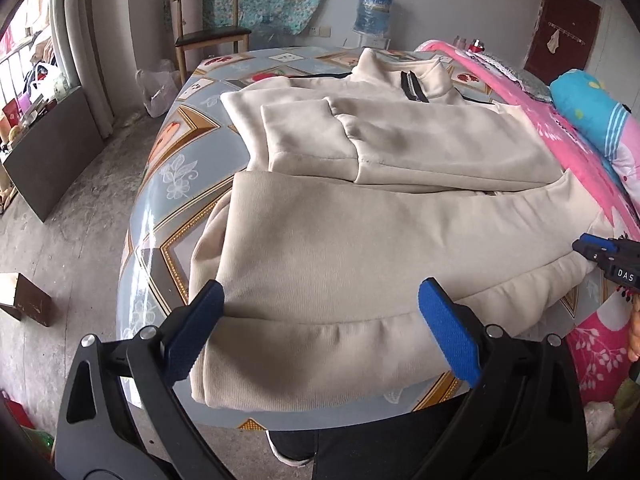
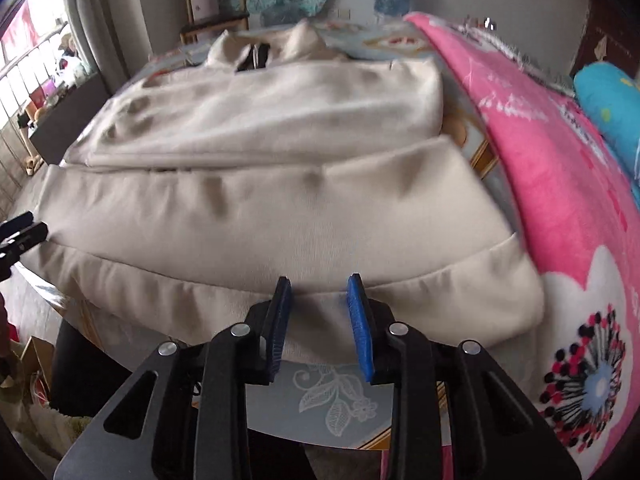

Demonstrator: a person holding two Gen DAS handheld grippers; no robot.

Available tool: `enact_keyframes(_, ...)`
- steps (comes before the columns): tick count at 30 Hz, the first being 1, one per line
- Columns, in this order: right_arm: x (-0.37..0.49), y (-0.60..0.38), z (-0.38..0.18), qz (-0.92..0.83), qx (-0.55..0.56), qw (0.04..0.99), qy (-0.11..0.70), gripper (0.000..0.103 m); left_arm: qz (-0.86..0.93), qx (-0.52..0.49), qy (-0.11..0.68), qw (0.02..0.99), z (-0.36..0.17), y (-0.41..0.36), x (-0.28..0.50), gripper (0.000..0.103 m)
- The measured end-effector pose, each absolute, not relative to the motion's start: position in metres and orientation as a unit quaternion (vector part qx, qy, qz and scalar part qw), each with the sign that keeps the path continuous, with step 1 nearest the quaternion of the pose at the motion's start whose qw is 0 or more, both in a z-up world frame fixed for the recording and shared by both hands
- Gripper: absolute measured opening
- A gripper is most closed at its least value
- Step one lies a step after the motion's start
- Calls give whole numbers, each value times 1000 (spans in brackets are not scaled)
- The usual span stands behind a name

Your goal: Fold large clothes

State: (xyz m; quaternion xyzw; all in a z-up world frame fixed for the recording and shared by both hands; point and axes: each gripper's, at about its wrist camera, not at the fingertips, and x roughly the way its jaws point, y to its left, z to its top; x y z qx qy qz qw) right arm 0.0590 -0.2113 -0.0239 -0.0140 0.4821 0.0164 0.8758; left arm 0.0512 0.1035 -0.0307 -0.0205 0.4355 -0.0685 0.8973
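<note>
A bench [image 1: 168,184] covered in a glossy grey-blue cloth with gold-framed floral squares carries the cream fleece zip-neck pullover [image 1: 360,232], which lies across most of the top, collar toward twelve o'clock and ribbed hem at six o'clock by the near edge. Its two sleeves are folded across the chest. A pink flowered fleece blanket [image 2: 560,168] lies along the bench at three o'clock, touching the garment's side. Beyond the bench at eleven o'clock stands a wooden chair [image 1: 208,28], and a blue water bottle [image 1: 374,10] at one o'clock.

The left hand-held gripper [image 1: 320,324] hangs over the hem's left part with its blue pads spread wide. The right hand-held gripper [image 2: 318,320] has its pads partly closed, standing either side of the hem's edge; a grip on the cloth cannot be told in that blurred view.
</note>
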Motion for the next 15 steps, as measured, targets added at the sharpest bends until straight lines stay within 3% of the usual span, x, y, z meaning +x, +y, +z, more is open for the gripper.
enact_keyframes(6,54,-181,8,79,1,896,436,31,-100,-20,411,906,-7,81,47,94)
enact_keyframes(11,60,-135,-23,115,-57,878,462,32,-107,21,452,885,-28,33,62,94)
enact_keyframes(15,62,-147,-24,119,-18,875,469,35,-79,30,470,879,-40,23,67,97)
